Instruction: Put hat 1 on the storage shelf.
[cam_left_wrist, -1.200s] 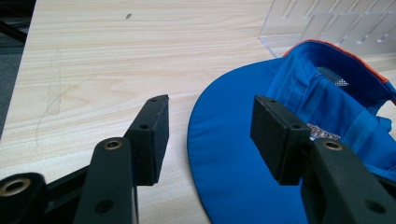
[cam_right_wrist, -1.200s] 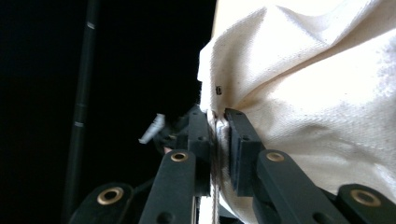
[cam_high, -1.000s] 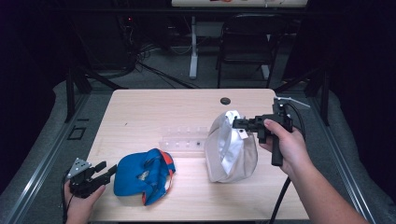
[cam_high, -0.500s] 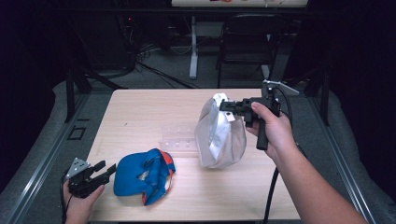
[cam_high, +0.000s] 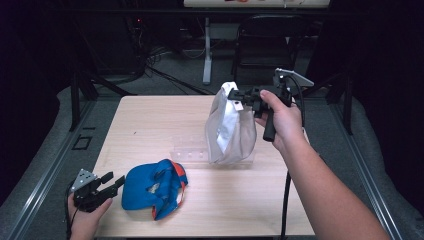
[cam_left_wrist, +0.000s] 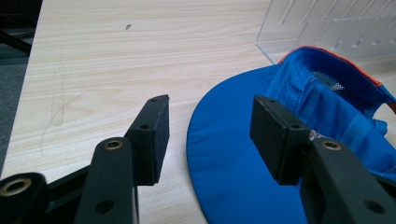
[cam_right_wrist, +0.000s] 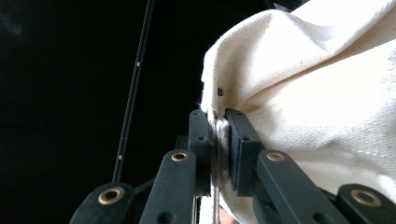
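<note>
Cream canvas swings above the pale wooden table (cam_high: 150, 125) as we lift the off-white cloth cap (cam_high: 227, 127) in our right gripper (cam_high: 235, 95), jaws clamped tight on its edge. A second ago it hung lower and further right; now it hovers over the clear acrylic rack (cam_high: 192, 152), apparently bound there. That rack holds nothing yet. Our left gripper (cam_high: 112, 181) waits, jaws spread and gripping nothing, beside the brim of the blue-and-orange fabric cap (cam_high: 152, 187) lying near the table's front edge.

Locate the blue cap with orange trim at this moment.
In the high view, the blue cap with orange trim lies at the table's near-left, just right of the open left gripper and before the clear acrylic stand.
</note>
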